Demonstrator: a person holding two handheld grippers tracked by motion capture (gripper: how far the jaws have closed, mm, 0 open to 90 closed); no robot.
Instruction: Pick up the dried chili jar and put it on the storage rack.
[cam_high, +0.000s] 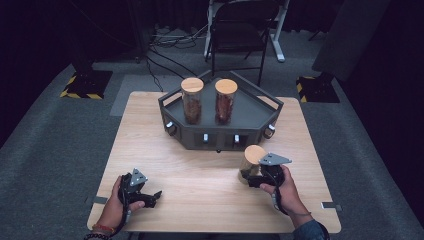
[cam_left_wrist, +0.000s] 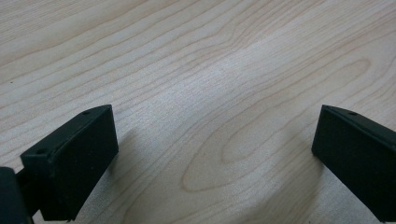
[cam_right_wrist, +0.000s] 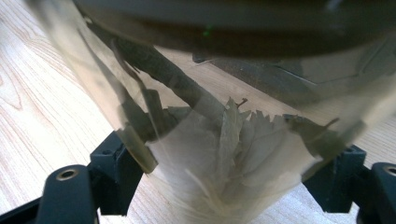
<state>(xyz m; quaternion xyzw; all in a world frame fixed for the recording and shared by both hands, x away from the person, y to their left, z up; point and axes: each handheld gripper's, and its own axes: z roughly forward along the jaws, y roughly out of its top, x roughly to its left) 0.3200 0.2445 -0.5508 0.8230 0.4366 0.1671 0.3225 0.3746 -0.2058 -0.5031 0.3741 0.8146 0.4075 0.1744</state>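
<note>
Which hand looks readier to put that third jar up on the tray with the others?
The right. Its gripper already clasps the leaf-filled jar near the tray; the left gripper hangs open over bare table.

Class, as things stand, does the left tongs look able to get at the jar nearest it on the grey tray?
Probably yes: left tongs open, holding nothing, with bare table between them and that jar.
</note>
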